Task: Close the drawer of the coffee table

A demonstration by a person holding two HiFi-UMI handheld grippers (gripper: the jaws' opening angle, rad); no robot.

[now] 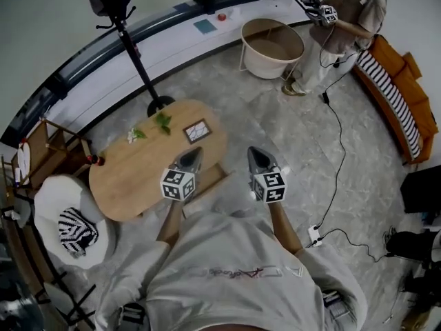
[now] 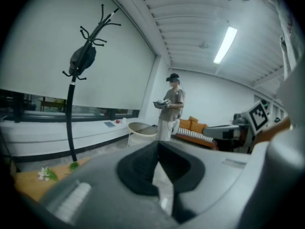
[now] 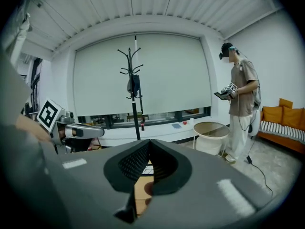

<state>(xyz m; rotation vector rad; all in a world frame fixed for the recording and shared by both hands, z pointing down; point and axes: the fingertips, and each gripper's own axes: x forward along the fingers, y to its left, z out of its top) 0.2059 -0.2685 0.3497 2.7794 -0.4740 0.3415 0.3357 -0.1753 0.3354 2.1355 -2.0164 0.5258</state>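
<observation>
The left gripper [image 1: 195,154] is clenched shut with nothing in it, and its tips are held over the 4 o'clock edge of the coffee table [image 1: 131,171]. The right gripper [image 1: 257,154], at 3 o'clock of the left, is likewise clenched and empty. The drawer [image 1: 212,176] is seen pulled out at the table's 4 o'clock side, just beside the left gripper.

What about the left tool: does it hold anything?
No, the left tool has its jaws closed together with nothing between them.
</observation>
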